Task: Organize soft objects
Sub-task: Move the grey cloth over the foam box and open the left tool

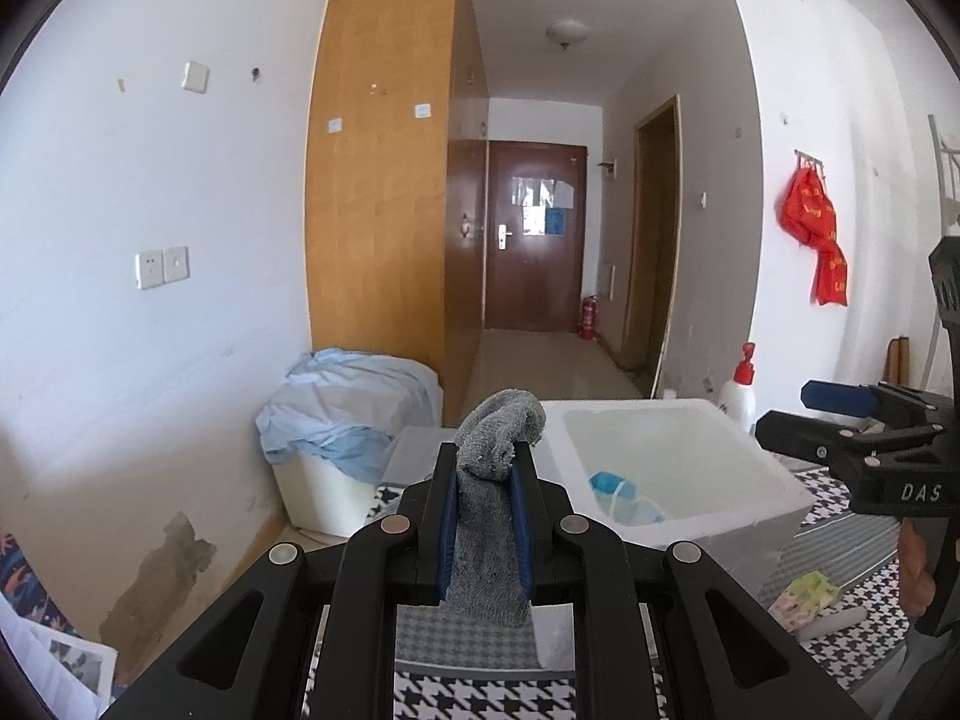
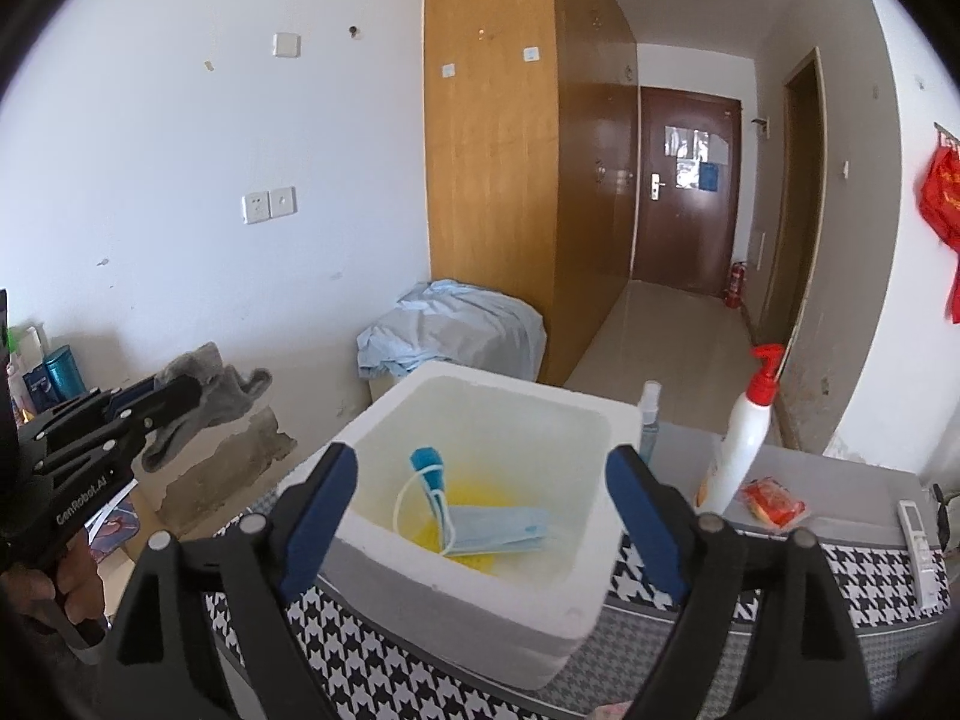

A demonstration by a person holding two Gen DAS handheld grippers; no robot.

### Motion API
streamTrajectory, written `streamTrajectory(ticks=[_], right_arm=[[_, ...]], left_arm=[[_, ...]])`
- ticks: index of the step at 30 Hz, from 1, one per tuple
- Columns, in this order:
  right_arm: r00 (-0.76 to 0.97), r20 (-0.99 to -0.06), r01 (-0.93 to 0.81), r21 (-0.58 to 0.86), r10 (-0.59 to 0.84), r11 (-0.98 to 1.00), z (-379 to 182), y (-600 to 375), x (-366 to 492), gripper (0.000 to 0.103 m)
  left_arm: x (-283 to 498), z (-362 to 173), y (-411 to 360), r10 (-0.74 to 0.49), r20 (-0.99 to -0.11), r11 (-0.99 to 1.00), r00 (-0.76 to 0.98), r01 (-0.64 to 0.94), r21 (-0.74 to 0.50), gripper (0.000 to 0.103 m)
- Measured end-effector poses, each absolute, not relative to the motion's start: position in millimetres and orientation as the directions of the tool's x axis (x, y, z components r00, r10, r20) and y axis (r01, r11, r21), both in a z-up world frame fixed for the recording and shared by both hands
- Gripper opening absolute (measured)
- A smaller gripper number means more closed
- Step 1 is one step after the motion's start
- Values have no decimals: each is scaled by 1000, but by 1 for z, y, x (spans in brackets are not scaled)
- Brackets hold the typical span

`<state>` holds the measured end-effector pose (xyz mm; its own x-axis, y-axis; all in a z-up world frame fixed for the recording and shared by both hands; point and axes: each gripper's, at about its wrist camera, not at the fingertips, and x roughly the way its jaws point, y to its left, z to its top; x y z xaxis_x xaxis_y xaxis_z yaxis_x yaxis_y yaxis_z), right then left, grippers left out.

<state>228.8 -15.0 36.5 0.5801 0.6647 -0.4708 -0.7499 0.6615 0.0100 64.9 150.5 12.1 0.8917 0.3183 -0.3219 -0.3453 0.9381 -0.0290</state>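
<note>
Grey sock (image 1: 489, 480), limp and light, hangs clamped between the pads of the left claw (image 1: 485, 501), best gripped mid-length as now, with the white foam box (image 2: 384, 546) ahead of the wide-open, empty right claw (image 2: 480, 516).

Table (image 2: 690, 618) under houndstooth cloth, black-and-white check with grey band along near edge; white foam box (image 2: 564, 618) standing on it, open top, toward left end; clear spray bottle (image 2: 650, 420) just behind box's right corner; white pump bottle (image 2: 739, 450) with red pump head upright right of box; orange-red packet (image 2: 773, 501) lying flat just right of pump bottle; white remote control (image 2: 918, 540) near right end, lying lengthwise; in left wrist view, pale yellow-green patterned cloth (image 1: 804, 600) on table in front of box, white cylindrical thing just beside it.
</note>
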Motion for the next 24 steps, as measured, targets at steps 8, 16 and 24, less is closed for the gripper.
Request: streamTrajectory(ticks=[8,16,24], right_arm=[[608,-454,-730,2,651,684,38,-34,226,88],[633,-438,-710,1,639,704,36,-52,227,95],[665,-424,-680,-3,615,733,35,-76,224,96]], left_arm=[[78,20,138,276,-316,955,908,-297,-20,17],[91,27,124,248,-305,965,920,-263,-10,17],[108,33,108,212,-304,975,929,-223,-1,17]])
